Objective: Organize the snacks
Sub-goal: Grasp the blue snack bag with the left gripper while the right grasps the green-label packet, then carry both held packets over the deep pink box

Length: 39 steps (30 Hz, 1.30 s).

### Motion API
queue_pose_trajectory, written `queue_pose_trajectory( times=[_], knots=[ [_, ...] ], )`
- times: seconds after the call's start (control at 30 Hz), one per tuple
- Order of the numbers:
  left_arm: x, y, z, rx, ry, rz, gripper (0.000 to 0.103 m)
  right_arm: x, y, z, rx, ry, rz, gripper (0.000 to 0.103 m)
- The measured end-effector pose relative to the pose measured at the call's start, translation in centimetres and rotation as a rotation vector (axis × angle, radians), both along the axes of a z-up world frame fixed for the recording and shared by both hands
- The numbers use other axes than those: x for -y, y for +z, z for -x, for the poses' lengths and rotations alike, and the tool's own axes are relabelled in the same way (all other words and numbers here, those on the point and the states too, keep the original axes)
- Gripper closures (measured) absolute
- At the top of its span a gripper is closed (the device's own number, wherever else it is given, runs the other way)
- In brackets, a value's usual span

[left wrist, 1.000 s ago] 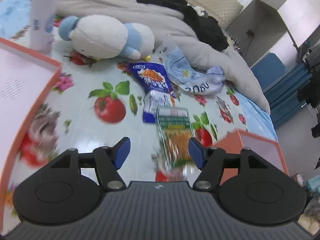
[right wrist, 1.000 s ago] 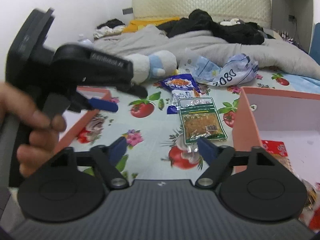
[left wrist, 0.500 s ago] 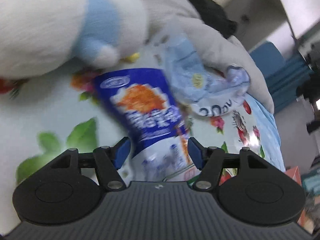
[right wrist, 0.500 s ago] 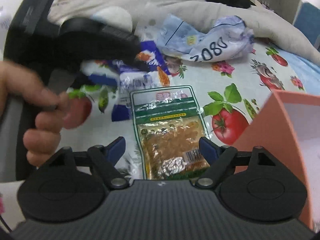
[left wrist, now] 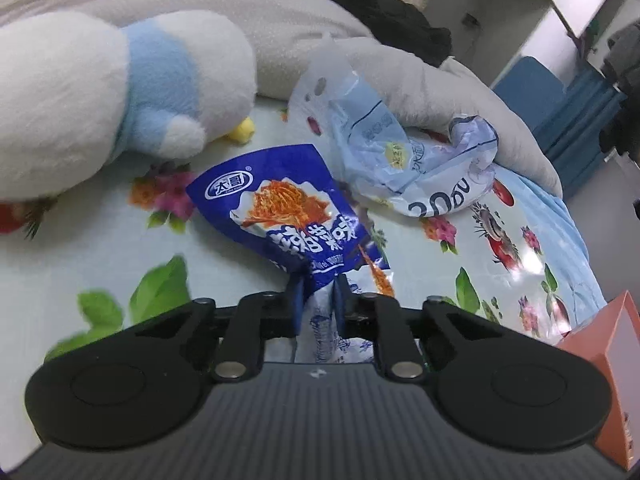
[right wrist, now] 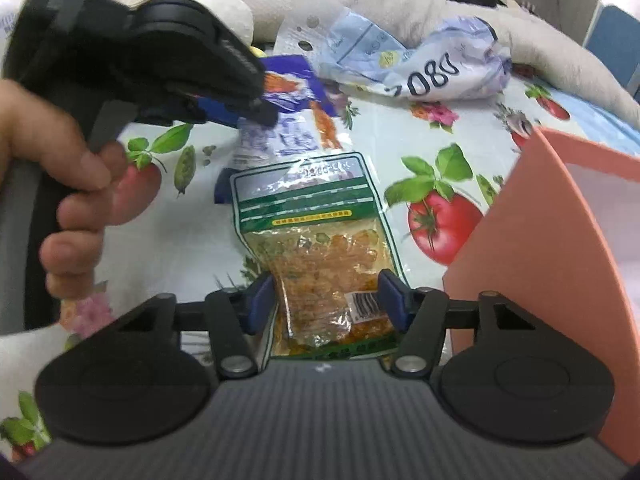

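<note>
A blue snack packet (left wrist: 288, 208) lies on the tomato-print cloth below the plush toy. My left gripper (left wrist: 317, 300) is shut on its near white end; the same packet (right wrist: 292, 136) and left gripper (right wrist: 256, 114) show in the right wrist view. A green-topped clear packet of orange snacks (right wrist: 320, 248) lies just below the blue one. My right gripper (right wrist: 326, 298) is open, its fingers on either side of that packet's lower part.
A white and blue plush toy (left wrist: 100, 92) lies at the left. A crumpled pale blue plastic bag (left wrist: 400, 152) lies beyond the blue packet, against grey bedding. An orange box (right wrist: 560, 264) with white inside stands at the right.
My left gripper moved forward to the blue packet and shut on its near end. My right gripper moved forward over the green-topped packet and its fingers came closer together around it.
</note>
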<state>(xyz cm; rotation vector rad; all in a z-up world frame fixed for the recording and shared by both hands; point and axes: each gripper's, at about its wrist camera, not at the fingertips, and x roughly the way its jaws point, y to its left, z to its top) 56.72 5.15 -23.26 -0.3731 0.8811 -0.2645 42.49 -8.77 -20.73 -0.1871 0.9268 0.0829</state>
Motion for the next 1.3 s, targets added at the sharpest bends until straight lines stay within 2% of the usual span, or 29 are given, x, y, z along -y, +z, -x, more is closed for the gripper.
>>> queue_pose_trajectory(
  times=[0.07,0.13,0.2,0.47,0.83,1.1,1.3],
  knots=[
    [0.1,0.3,0.5,-0.010,-0.005,-0.023,0.088,-0.4,0.2,0.3,-0.007,0.018,-0.003,0.049],
    [0.3,1.0,1.1,-0.008,-0.011,-0.050,0.091,-0.6,0.7,0.7,0.003,0.040,-0.001,0.060],
    [0.2,1.4,1.7,-0.017,-0.001,-0.064,0.092,-0.6,1.3,1.1,-0.012,0.036,-0.020,0.087],
    [-1.8,3.5,7.7,-0.024,0.065,-0.094,0.093,-0.3,4.8,5.0,0.013,0.066,-0.100,0.090],
    [-5.1,6.3,20.5,-0.051,0.120,-0.089,0.093,-0.2,8.5,13.8,0.039,0.074,-0.213,0.090],
    [-4.7,8.0,28.8,-0.027,0.110,-0.105,0.093,1.3,10.1,19.4,0.068,0.064,-0.264,0.090],
    [-3.8,9.4,34.7,-0.006,0.113,-0.077,0.093,2.6,11.4,23.5,0.093,0.059,-0.298,0.090]
  ],
)
